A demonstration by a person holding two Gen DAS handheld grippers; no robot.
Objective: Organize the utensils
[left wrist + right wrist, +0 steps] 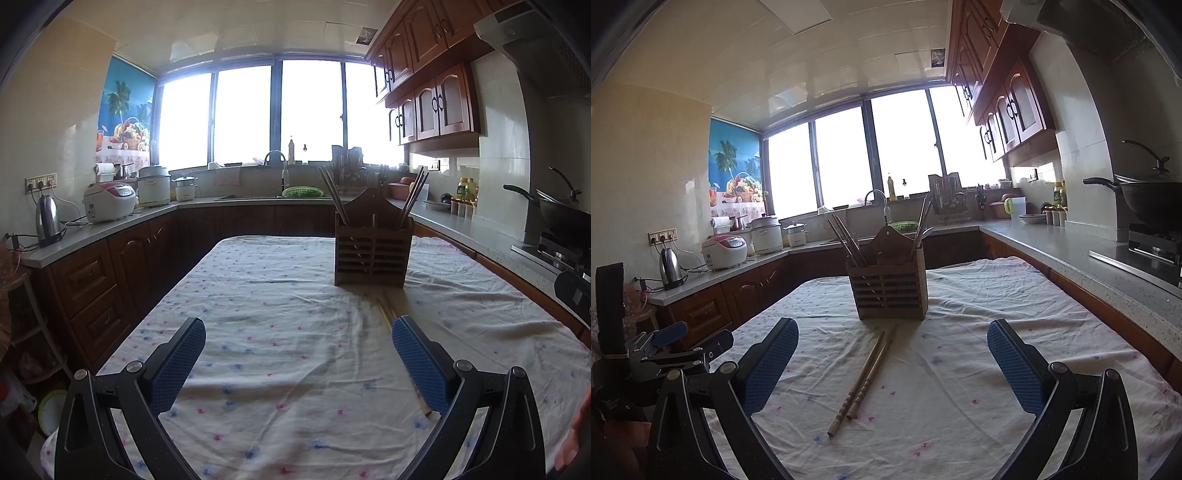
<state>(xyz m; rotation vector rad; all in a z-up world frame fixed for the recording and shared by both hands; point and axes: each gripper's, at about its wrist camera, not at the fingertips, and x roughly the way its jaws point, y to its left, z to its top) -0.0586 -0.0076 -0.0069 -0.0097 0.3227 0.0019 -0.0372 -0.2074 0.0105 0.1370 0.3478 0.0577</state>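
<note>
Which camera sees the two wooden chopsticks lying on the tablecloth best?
The right wrist view: the two light wooden chopsticks lie side by side, fully visible between the open right gripper fingers. In the left wrist view, the chopsticks are faint and partly hidden behind a blue finger pad.

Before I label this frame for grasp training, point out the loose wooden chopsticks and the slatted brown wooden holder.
Loose wooden chopsticks (866, 380), right wrist view, mid-shaft of the pair on the cloth.
Slatted brown wooden holder (890, 291), right wrist view, front slatted wall.
</note>
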